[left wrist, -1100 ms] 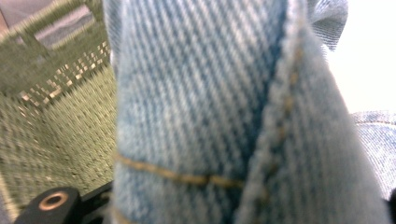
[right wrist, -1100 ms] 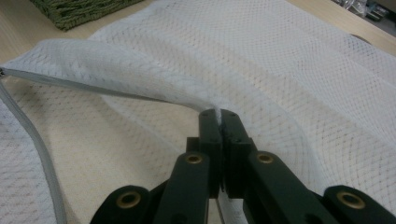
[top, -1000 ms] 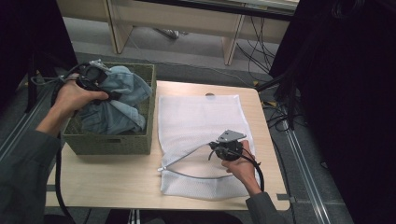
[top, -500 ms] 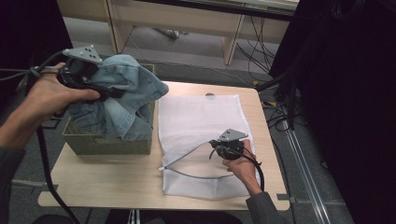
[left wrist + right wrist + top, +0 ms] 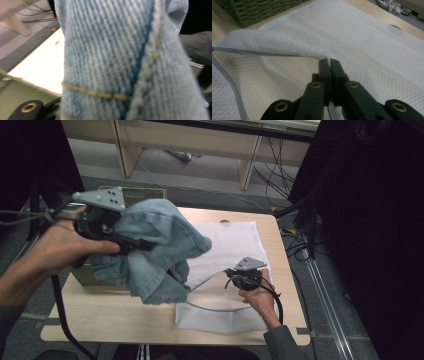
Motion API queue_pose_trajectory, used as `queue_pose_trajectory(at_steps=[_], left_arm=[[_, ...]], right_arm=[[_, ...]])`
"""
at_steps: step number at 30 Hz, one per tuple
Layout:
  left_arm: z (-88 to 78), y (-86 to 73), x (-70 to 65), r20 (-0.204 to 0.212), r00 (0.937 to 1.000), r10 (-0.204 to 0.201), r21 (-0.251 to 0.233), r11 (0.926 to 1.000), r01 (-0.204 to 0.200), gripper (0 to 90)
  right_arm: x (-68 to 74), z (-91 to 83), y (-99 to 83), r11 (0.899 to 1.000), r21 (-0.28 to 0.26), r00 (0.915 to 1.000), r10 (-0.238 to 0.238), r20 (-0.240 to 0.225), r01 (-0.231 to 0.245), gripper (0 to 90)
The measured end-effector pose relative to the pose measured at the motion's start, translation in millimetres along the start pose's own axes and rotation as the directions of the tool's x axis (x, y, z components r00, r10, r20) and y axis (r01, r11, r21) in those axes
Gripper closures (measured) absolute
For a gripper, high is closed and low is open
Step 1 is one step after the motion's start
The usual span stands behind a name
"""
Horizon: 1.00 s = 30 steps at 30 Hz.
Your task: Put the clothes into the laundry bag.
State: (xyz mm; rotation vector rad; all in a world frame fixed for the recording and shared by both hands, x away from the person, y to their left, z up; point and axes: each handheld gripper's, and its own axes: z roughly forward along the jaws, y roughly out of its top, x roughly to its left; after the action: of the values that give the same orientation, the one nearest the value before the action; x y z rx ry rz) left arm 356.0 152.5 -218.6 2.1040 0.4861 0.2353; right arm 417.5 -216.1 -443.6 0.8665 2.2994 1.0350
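Denim jeans point(image 5: 155, 250) clamped in my L fingers point(image 5: 132, 242), hanging above tabletop's point(image 5: 100, 320) L edge, over green basket point(image 5: 95, 277) | R fingers point(image 5: 329, 62) pinched tight on white mesh bag's point(image 5: 230, 245) upper rim, lifted, mouth gaping nr front edge | bag flat mid-tabletop.

The left tongs point(image 5: 142, 245) have lifted the denim jeans point(image 5: 155, 250) out of the green woven basket point(image 5: 82, 277) and carried them over toward the white mesh laundry bag point(image 5: 230, 245).
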Motion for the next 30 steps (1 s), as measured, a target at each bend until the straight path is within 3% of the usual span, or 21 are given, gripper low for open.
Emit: queue_pose_trajectory(at_steps=[5, 9, 14, 15, 16, 18, 20, 22, 25, 27, 28, 30], left_arm=[[34.5, -17.8, -20.7, 0.085, 0.9964, 0.002, 0.015, 0.9999, -0.003, 57.5], [64.3, -32.1, -32.4, 0.16, 0.9871, 0.002, 0.022, 0.9997, -0.006, 57.3], [105.3, -42.5, -39.0, 0.21, 0.9775, -0.015, 0.043, 0.9991, 0.006, 57.0], [114.3, -44.3, -39.2, 0.215, 0.9766, 0.003, 0.057, 0.9982, -0.016, 56.9], [124.0, -47.0, -40.0, 0.208, 0.978, -0.003, 0.066, 0.9978, -0.011, 56.7], [145.7, -54.5, -36.1, 0.226, 0.974, -0.014, 0.088, 0.9961, -0.006, 56.4], [163.4, -61.8, -30.8, 0.218, 0.9757, -0.025, 0.118, 0.9931, -0.001, 56.0], [178.7, -70.1, -27.1, 0.203, 0.9764, -0.073, 0.132, 0.9902, 0.047, 55.3], [205.0, -82.2, -22.0, 0.172, 0.9827, -0.069, 0.171, 0.9844, 0.039, 54.3], [226.2, -88.5, -23.9, 0.138, 0.9897, -0.037, 0.225, 0.9742, 0.005, 53.1], [235.1, -90.3, -24.9, 0.139, 0.9902, -0.016, 0.254, 0.9669, -0.02, 52.0], [254.1, -93.9, -30.1, 0.139, 0.9901, -0.022, 0.282, 0.9594, -0.018, 49.2]], right_arm=[[-2.1, -2.2, 0.9, 1.0, 0.001, 0.9999, -0.003, -0.01, 0.003, 90.0], [-3.7, -4.0, 2.6, 1.0, -0.03, 1.0, 0.007, -0.001, -0.007, 89.9], [-5.1, -8.0, 4.5, 0.998, -0.042, 0.9992, 0.039, -0.011, -0.039, 90.0], [-6.3, -8.3, 4.6, 0.998, -0.05, 0.9996, 0.028, -0.008, -0.028, 90.0], [-7.7, -9.7, 5.1, 0.999, -0.043, 0.9996, 0.024, -0.015, -0.024, 90.0], [-8.2, -11.1, 4.9, 0.997, -0.062, 0.9985, 0.054, -0.01, -0.054, 90.0], [-11.0, -13.5, 5.1, 0.996, -0.065, 0.9984, 0.056, -0.011, -0.056, 90.0], [-14.3, -15.6, 5.1, 0.996, -0.072, 0.9986, 0.051, -0.01, -0.052, 90.0], [-15.4, -16.6, 5.4, 0.996, -0.074, 0.9989, 0.048, -0.005, -0.048, 90.0], [-14.7, -16.5, 6.4, 0.996, -0.073, 0.9989, 0.046, -0.002, -0.046, 90.0], [-13.1, -16.2, 6.8, 0.996, -0.068, 0.9985, 0.054, -0.006, -0.054, 90.0], [-12.4, -16.4, 7.0, 0.997, -0.069, 0.9991, 0.043, -0.002, -0.043, 90.0]])
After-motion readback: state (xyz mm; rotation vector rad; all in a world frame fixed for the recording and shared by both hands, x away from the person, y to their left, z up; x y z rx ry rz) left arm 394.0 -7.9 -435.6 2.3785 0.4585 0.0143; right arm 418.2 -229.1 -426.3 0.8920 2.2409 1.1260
